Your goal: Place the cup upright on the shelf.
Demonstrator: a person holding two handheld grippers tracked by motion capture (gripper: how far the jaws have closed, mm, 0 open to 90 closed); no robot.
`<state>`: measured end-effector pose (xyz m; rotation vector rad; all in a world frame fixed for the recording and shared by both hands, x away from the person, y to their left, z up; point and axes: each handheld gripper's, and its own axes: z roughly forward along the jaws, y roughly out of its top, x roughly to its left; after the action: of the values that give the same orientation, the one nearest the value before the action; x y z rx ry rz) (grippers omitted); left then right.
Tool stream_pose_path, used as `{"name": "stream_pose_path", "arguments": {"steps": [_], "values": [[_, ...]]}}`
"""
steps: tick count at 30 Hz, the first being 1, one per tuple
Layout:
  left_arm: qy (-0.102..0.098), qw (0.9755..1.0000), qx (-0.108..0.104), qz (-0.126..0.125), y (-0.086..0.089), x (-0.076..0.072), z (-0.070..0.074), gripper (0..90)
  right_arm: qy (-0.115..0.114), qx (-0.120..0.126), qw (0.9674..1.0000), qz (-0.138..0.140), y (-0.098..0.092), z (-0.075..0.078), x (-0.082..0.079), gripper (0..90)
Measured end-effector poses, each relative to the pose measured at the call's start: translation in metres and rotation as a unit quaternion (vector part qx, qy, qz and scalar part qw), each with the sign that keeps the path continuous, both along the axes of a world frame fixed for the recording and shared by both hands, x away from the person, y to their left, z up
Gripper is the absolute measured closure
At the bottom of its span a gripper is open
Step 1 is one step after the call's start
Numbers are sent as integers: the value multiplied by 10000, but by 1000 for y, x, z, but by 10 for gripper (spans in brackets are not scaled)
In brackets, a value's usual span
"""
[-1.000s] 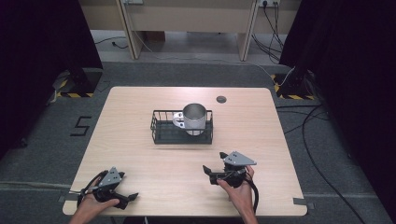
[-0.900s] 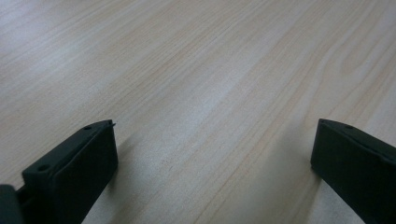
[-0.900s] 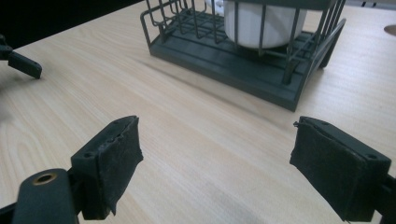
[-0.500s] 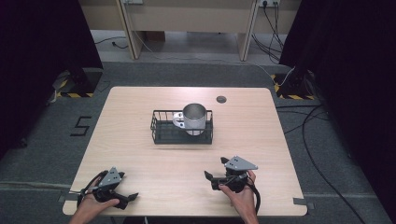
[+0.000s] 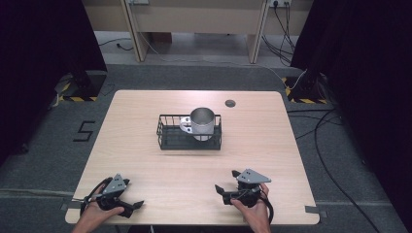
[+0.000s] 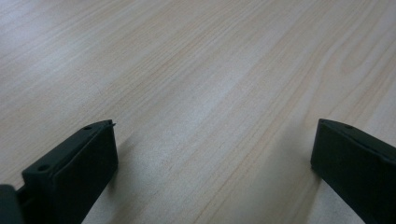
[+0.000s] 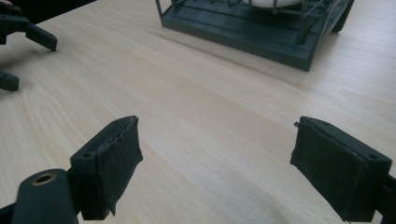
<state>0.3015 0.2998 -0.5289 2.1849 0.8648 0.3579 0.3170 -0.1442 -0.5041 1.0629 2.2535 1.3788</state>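
Note:
A black wire basket (image 5: 167, 136) stands at the middle of the wooden table (image 5: 136, 111), with a shiny metal cup (image 5: 202, 121) in its right half. My left gripper (image 5: 135, 208) rests near the front left corner, open, with only bare wood between its jaws (image 6: 212, 135). My right gripper (image 5: 226, 181) sits near the front edge, right of centre, pointing left and toward the basket. It is open with nothing between its jaws (image 7: 217, 135). In the right gripper view the basket (image 7: 252, 28) lies ahead and the left gripper (image 7: 21, 51) shows at the far left.
A small dark round insert (image 5: 230, 103) sits in the table near its far edge. Grey floor surrounds the table, with cables (image 5: 335, 126) on the right and a desk frame (image 5: 194, 19) beyond.
My right gripper has drawn back slightly toward the near edge of the table. The left gripper has stayed put.

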Motion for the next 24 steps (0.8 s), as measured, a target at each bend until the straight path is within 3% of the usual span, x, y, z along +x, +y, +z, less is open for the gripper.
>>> {"name": "stream_pose_path", "arguments": {"steps": [13, 24], "values": [[0, 10000, -1, 0, 0, 0, 0, 0, 221, -224, 9994, -135, -8, -8, -11, 152], [-1, 10000, -1, 0, 0, 0, 0, 0, 322, -579, 9976, -218, -12, -15, -17, 153]]}}
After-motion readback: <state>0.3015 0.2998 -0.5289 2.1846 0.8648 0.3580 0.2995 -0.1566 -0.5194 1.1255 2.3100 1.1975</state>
